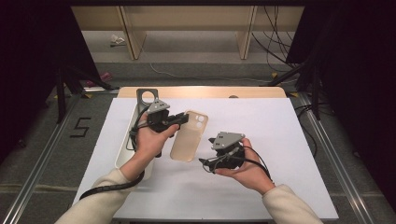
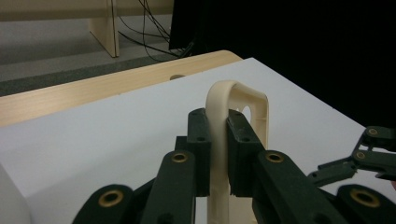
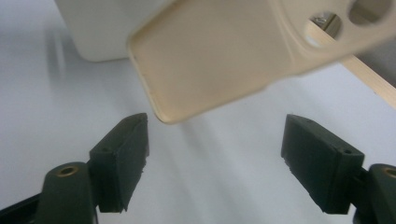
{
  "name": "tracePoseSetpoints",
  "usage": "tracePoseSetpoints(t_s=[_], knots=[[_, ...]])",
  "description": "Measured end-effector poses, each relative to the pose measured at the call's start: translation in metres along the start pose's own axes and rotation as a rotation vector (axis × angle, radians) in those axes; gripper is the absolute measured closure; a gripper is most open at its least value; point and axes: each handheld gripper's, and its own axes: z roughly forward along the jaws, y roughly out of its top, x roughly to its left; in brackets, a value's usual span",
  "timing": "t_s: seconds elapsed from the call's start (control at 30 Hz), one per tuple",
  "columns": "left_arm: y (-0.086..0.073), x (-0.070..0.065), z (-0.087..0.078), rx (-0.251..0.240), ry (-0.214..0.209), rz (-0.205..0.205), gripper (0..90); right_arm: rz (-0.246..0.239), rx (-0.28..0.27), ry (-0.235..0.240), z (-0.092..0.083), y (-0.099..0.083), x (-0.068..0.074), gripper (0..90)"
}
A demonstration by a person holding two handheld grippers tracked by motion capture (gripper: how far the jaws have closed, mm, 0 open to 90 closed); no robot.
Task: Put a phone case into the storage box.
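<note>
High view: your left gripper [image 1: 180, 120] clamps the phone case [image 1: 189, 136] by its long edge, above the white sheet [image 1: 280, 140] and just beside the pale tray [image 1: 125, 154]; your right gripper [image 1: 208, 150] sits near the case's lower corner with nothing in it. Left gripper view: the jaws of the left gripper [image 2: 218, 140] pinch one thin wall of the phone case [image 2: 243, 100]; so narrow a hold may let it pivot or slip. Right gripper view: the right gripper [image 3: 215, 158] is wide open, with the phone case [image 3: 224, 51] beyond its tips; closing early could knock it. The tray's contents are hidden from you.
</note>
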Motion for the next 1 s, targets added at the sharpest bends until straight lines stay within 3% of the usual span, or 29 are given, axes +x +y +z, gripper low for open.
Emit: tracePoseSetpoints(t_s=[0.37, 1.0], knots=[[-0.002, 0.012, -0.025, -0.068, 0.006, -0.012, 81.4, 0.112, -0.038, -0.044, -0.01, -0.011, -0.012, 18.2], [0.003, 0.017, -0.043, -0.101, 0.007, 0.005, 81.4, 0.181, -0.061, -0.095, -0.024, -0.026, -0.023, 17.1]])
